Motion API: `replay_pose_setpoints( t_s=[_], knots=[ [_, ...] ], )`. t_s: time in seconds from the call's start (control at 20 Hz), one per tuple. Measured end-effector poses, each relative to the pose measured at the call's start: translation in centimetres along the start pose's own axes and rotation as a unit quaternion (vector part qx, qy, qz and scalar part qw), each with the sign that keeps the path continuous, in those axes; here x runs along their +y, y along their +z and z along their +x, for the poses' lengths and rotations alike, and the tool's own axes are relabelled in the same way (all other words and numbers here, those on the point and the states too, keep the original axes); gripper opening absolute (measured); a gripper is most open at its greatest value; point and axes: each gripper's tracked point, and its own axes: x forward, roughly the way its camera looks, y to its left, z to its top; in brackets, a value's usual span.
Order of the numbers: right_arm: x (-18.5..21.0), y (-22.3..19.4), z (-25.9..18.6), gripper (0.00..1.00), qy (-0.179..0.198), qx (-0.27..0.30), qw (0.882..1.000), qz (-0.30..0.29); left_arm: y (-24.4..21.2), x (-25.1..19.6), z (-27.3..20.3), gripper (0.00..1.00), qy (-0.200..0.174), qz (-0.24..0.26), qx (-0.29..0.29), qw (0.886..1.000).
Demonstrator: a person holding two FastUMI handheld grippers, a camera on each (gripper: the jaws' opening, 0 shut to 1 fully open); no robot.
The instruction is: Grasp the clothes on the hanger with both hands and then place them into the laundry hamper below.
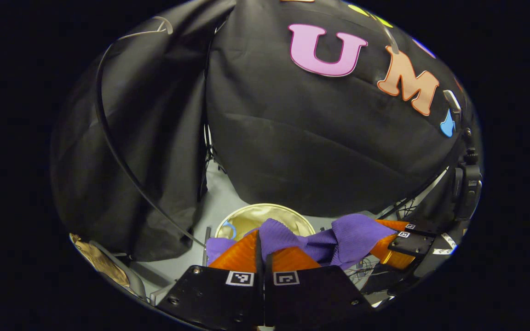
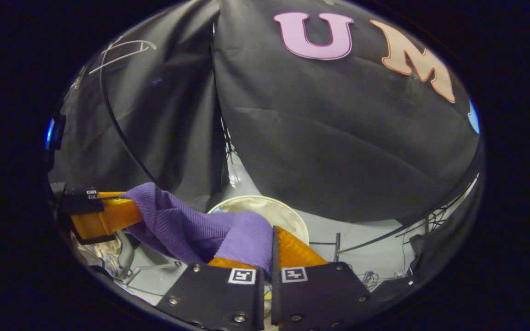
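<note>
A purple ribbed garment (image 1: pixel 338 239) stretches between both grippers, hanging above the round pale laundry hamper (image 1: pixel 256 217). In the left gripper view my left gripper (image 1: pixel 261 250) is shut on one end of the cloth, and the right gripper (image 1: pixel 391 243) pinches the other end at the right. In the right gripper view my right gripper (image 2: pixel 272 250) is shut on the purple garment (image 2: pixel 187 225), which drapes over its left finger. The left gripper (image 2: pixel 118 212) holds the far end at the left. The hamper (image 2: pixel 274 209) sits just beyond, its opening facing up.
A thin black cable (image 1: pixel 122 161) curves down the dark cloth wall to the grey floor (image 1: pixel 219 197). A chair-like frame (image 2: pixel 129 262) stands at the lower left in the right gripper view. Stands and cables (image 2: pixel 430 220) crowd the right side.
</note>
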Motion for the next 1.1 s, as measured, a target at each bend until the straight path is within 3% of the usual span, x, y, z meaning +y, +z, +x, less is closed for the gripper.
replay_pose_setpoints(
  t_s=[0.1, 0.25, 0.3, 0.35, 0.8, 1.1],
  knots=[
    [0.4, -0.5, -0.3, 0.13, 0.011, 0.012, 1.000, 0.001, -0.7, -0.2, 0.4, 0.04, -0.002, -0.003, 0.013, 1.000],
    [0.9, 0.0, -0.2, 0.10, 0.021, 0.008, 1.000, 0.008, -2.0, -0.3, 0.8, 0.10, -0.006, -0.011, 0.029, 1.000],
    [0.9, -0.1, -0.2, 0.09, 0.022, 0.005, 1.000, 0.010, -2.2, -0.2, 0.8, 0.20, -0.006, -0.014, 0.032, 0.999],
    [0.8, 0.2, -0.3, 0.09, 0.022, 0.002, 1.000, 0.011, -2.2, 0.1, 0.9, 0.22, -0.005, -0.014, 0.028, 1.000],
    [0.4, 0.6, -1.0, 0.09, 0.014, -0.005, 1.000, 0.018, -1.4, 0.6, 0.6, 0.22, -0.001, -0.006, 0.017, 1.000],
    [-0.9, 4.7, -4.8, 0.10, -0.009, -0.078, 0.997, 0.021, 4.0, -1.6, -3.8, 0.22, -0.020, 0.021, -0.069, 0.997]
  ],
)
